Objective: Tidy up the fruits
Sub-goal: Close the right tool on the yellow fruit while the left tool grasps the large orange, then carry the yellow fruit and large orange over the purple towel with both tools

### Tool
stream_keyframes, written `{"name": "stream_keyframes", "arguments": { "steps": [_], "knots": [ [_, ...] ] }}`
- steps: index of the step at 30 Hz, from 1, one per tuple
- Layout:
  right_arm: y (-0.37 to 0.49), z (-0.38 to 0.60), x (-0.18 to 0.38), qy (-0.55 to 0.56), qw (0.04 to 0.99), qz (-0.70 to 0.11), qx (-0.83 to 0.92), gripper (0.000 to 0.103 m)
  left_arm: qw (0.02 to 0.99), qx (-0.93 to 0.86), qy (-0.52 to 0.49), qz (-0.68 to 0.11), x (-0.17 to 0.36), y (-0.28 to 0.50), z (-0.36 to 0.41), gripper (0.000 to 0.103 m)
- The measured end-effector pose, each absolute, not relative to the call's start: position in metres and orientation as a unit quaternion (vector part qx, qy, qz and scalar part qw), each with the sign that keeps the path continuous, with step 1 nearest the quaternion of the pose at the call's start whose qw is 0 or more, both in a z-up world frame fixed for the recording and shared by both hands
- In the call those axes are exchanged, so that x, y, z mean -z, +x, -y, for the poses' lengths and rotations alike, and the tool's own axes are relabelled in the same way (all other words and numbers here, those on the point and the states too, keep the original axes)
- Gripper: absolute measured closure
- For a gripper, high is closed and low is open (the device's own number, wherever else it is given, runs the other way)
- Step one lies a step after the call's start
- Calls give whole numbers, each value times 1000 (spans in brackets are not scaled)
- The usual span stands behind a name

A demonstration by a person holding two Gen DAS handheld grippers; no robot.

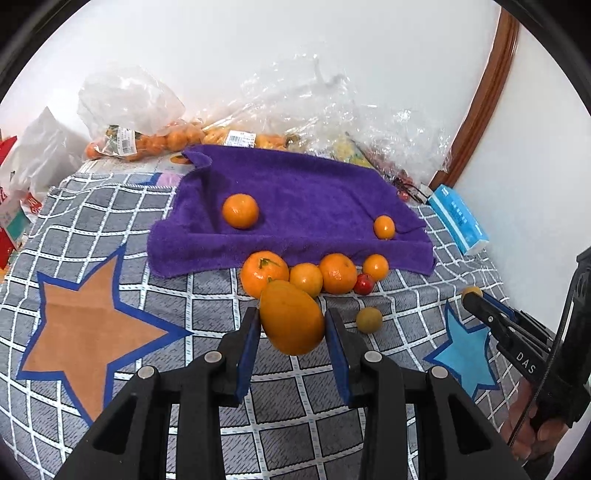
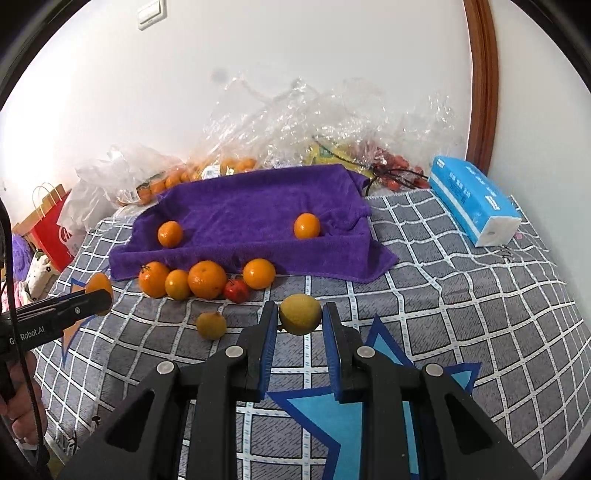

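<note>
Both grips look secure: left hand-held gripper (image 1: 291,325) clamps a firm, slippery orange (image 1: 291,317) mid-body; right hand-held gripper (image 2: 300,319) pinches a small yellowish fruit (image 2: 300,314).

place: home, likely bedroom | evidence: star-patterned quilt (image 2: 461,295), tissue pack (image 2: 476,206), wall switch (image 2: 151,13)

- Purple towel (image 1: 295,192).
- Grey cloth (image 2: 461,295), white-gridded, printed with blue-edged stars.
- Orange mandarins (image 1: 264,271); one red tomato (image 2: 236,290).
- Blue-and-white tissue pack (image 2: 476,206).
- Black tools, blue pads (image 1: 248,354).
</note>
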State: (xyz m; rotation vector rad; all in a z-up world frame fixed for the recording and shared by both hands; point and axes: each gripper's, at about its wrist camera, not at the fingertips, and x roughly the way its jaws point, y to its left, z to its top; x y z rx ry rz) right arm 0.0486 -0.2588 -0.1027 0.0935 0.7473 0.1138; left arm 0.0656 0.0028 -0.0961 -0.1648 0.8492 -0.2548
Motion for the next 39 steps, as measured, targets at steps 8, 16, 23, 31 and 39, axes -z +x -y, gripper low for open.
{"name": "stream_keyframes", "arguments": {
  "steps": [8,16,23,31,39],
  "knots": [
    [41,257,82,51,935,-346,-55,78,908,108,-79,-397,78,60,-8,69],
    [36,258,72,51,939,-336,-53,78,910,115,-78,-391,71,55,-4,69],
    [36,260,69,54,941,-331,-54,78,913,115,-71,-386,65,55,-3,69],
    [46,259,62,52,944,-322,-55,78,917,109,-63,-378,59,69,-6,69],
    [65,254,63,47,945,-319,-61,78,926,89,-54,-362,53,91,-13,69]
  ]
}}
